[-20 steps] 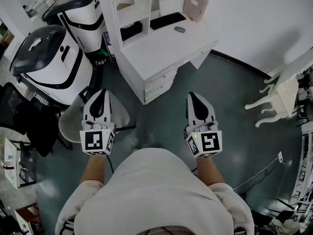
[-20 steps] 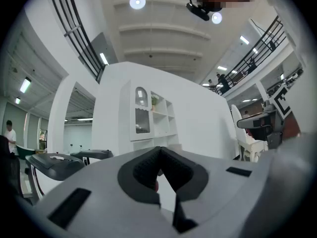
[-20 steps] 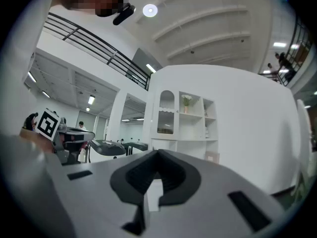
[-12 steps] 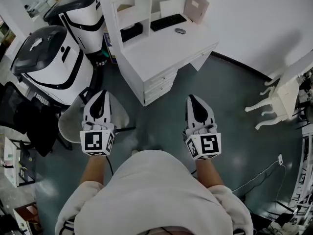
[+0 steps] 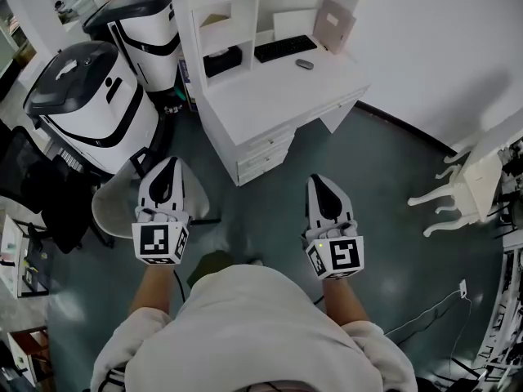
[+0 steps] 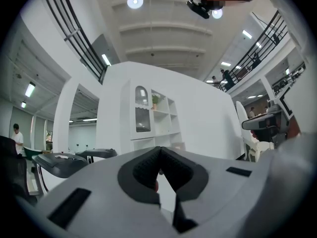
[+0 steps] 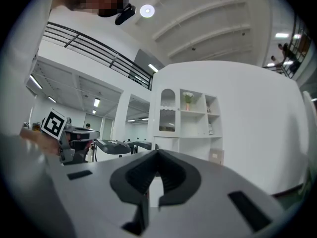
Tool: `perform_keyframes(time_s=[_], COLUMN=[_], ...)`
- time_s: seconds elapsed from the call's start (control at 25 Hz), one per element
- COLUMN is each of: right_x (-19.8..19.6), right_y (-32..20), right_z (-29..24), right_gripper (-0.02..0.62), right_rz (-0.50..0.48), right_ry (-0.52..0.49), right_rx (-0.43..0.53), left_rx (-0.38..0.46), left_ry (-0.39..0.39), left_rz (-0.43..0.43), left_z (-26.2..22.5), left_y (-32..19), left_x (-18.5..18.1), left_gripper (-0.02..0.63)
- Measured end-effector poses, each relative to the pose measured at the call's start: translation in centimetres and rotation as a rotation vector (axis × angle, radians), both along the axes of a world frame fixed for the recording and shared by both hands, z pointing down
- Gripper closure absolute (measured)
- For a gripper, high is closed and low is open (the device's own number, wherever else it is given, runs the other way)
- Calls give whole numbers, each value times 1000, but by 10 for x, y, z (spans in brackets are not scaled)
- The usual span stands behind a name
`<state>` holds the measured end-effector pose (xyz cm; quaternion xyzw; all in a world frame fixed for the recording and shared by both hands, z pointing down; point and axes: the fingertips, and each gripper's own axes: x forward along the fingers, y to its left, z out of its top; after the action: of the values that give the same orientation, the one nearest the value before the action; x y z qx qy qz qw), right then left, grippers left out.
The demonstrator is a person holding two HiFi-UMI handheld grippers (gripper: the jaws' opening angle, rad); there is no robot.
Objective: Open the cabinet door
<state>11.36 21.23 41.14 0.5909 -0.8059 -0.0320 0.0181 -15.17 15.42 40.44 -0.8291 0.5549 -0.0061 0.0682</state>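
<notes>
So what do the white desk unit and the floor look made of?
Desk unit: probably painted wood or laminate board, matte white, judging by flat panels and drawer seams. Floor: likely poured epoxy or sealed concrete, dark grey-green, seamless with soft glossy reflections.

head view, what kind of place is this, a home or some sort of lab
Probably a lab or showroom hall, not a home: a white desk with a keyboard stands beside two big white-and-black machines, and a railed upper gallery runs under a high ceiling.
</notes>
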Motion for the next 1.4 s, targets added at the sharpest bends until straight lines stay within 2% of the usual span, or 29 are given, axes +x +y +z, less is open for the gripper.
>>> perform_keyframes(time_s=[0.24,0.48,0.76,1.12,1.4], right_x=[4,-4,-2,-2,-8], right_y=[-12,-46,-118,-244,-311], right_z=[6,8,0,-15,-23], right_gripper=[591,591,591,591,591], right_rz=[-26,-41,-27,-7,16], right_ry=[-6,13,46,40,37], right_rx=[-8,0,20,41,44], left_rx=[-1,-2,4,-12,-37], left_ry=[-7,18,46,27,26], left_rz=[-26,-33,-28,8,40], left_z=[3,14,19,18,22], left_y=[-5,-38,-115,-235,-298], left_x=[3,-2,-3,4,1], left_gripper=[606,606,606,606,606])
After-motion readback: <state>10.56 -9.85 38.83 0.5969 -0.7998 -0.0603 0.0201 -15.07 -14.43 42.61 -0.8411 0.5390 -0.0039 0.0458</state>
